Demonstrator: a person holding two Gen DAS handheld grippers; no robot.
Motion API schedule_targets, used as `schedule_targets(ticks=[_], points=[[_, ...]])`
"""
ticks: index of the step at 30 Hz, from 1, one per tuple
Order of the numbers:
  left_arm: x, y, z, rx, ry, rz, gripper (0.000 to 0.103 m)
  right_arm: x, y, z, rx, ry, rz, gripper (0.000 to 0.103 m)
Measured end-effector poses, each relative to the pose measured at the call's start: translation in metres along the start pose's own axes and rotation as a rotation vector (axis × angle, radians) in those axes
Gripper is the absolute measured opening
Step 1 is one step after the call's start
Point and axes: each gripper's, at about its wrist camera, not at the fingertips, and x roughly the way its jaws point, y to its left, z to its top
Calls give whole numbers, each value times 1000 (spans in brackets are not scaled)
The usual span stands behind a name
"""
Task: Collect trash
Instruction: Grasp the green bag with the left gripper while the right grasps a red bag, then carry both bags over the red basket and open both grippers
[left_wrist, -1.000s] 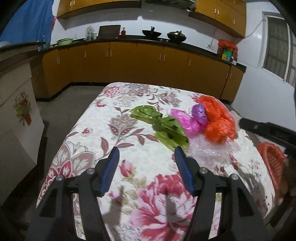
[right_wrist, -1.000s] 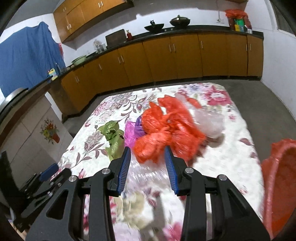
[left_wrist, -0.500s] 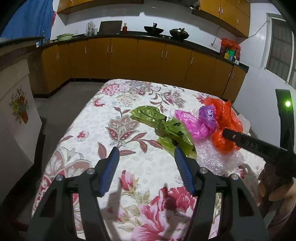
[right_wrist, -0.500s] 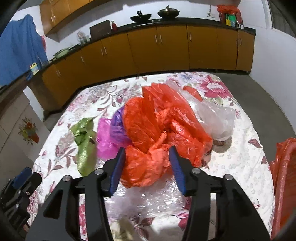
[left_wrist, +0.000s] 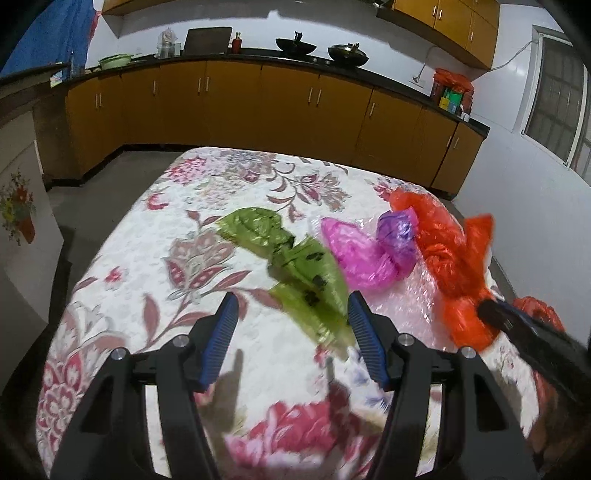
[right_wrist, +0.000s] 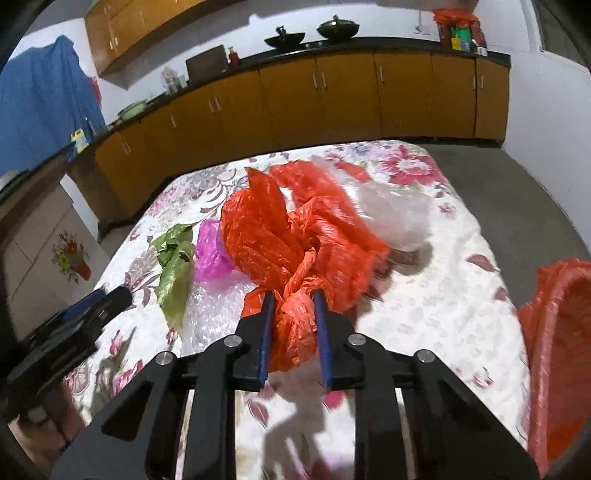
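A white tablecloth (left_wrist: 155, 236) with pink and maroon flowers carries an orange bag (right_wrist: 280, 236), a green bag (left_wrist: 295, 269), a magenta bag (left_wrist: 354, 254) and a purple bag (left_wrist: 397, 230).

Two woks (left_wrist: 321, 46) sit on the counter (left_wrist: 406, 88).

- Left gripper (left_wrist: 291, 325): matte black arms, ribbed blue pads (left_wrist: 221, 334), silver screws.
- Right gripper (right_wrist: 293, 314): same black frame, slim blue pads (right_wrist: 266, 325), silver pivot bolts.
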Motion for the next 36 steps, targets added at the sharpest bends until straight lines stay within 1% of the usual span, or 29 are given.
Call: schedule_targets(ticks=[2, 4, 6, 7, 10, 11, 12, 13, 15, 21, 25, 31, 36], points=[[10, -5, 4, -14, 18, -10, 61, -9, -6, -4, 9, -12, -6, 21], [24, -11, 7, -25, 45, -7, 58, -19, -13, -8, 14, -23, -24, 21], [34, -15, 8, -25, 67, 7, 53, -26, -19, -10, 20, -28, -39, 21], [41, -17, 8, -25, 83, 11, 49, -28, -23, -11, 25, -29, -44, 21], [55, -20, 4, -25, 123, 14, 34, -33, -33, -14, 40, -27, -56, 21], [60, -20, 3, -21, 133, 15, 17, -34, -35, -15, 43, -26, -60, 21], [62, -20, 2, -18, 139, 14, 9, -36, -38, -16, 47, -26, -63, 20], [62, -18, 0, -22, 142, 7, 4, -38, -40, -18, 51, -26, -65, 20], [56, -14, -1, -24, 124, -2, 3, -43, -43, -19, 55, -33, -68, 20], [13, -12, -4, 63, 45, -13, 3, -63, -54, -25, 79, -62, -77, 20], [-18, -17, -5, 92, 8, -45, 3, -78, -60, -30, 99, -81, -87, 20], [-62, -47, -5, 170, -62, -134, 3, -104, -72, -33, 132, -119, -114, 20], [-91, -73, -7, 209, -86, -227, 2, -121, -83, -37, 157, -145, -136, 20]])
